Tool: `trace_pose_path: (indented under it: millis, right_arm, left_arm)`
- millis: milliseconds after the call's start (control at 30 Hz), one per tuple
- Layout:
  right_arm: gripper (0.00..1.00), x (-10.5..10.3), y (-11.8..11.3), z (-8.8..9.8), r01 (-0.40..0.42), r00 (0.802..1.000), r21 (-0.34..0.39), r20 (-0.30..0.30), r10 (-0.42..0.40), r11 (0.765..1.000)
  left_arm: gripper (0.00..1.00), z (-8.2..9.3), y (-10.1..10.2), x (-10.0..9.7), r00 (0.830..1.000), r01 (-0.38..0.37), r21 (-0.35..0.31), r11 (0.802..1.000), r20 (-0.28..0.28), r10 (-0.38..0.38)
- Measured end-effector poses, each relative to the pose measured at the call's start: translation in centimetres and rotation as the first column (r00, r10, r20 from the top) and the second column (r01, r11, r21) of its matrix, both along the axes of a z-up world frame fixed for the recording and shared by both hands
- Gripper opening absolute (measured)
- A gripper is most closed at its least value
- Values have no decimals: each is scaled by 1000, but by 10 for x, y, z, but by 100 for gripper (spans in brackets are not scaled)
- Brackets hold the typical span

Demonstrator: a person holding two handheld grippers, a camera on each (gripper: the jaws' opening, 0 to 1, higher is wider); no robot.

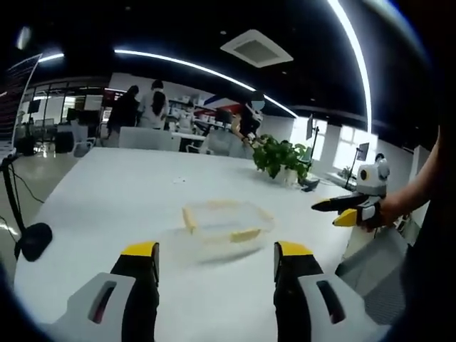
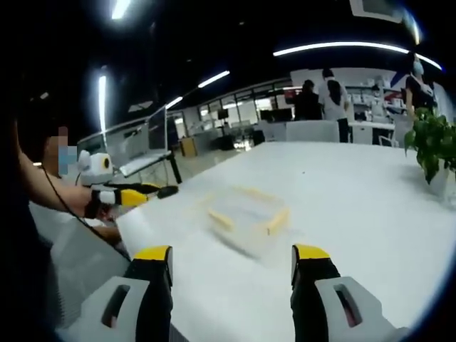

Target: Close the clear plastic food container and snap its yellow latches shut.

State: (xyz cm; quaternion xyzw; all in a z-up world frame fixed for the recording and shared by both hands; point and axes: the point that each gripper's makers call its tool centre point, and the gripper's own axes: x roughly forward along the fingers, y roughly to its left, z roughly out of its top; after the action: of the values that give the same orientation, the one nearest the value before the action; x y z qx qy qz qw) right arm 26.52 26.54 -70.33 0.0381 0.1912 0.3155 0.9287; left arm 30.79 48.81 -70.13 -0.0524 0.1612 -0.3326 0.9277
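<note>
While no writing readable — container point(image 1: 226, 222) on table point(image 1: 107, 206), both hand-held grippers point(image 1: 216, 260) point(image 2: 231, 265) wide open, empty.

The desk point(image 1: 107, 206) has a smooth, matt white top that takes only a soft sheen from the ceiling lights. On it the food container point(image 1: 226, 222) looks like clear, thin plastic, slightly glossy and blurred here, with opaque yellow plastic latches point(image 1: 189, 217) along its sides. The left tongs point(image 1: 216, 260) show matt black jaws capped with bright yellow plastic tips, on light grey, smooth plastic bodies; the right tongs point(image 2: 231, 267) have the same black, yellow and grey plastic finish. The potted plant point(image 1: 281, 158) has glossy green leaves. The microphone-like stand point(image 1: 28, 235) at the desk edge looks matt black.
</note>
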Motion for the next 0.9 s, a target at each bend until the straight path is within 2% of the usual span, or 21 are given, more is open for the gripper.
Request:
trace_pose_path:
  millis: [300,500,633,900]
  right_arm:
    - [66,-3,-7,4,23,1000,10,-1,-23,1000]
    - [63,-8,-7,-8,22,1000,-24,-19,-23,999]
    - [63,-9,-4,-11,1,1000,-47,-19,-2,999]
    - [63,-11,-2,-14,-12,1000,-49,-25,10,999]
  left_arm:
    - [64,-4,4,-9,999,-21,-8,1000,-26,21]
    - [62,-11,-2,-15,999,-23,-3,1000,-36,23]
    - [60,-11,-11,-19,1000,8,30,1000,-19,-7]
    - [58,-12,-5,-15,999,-26,8,1000,-28,26]
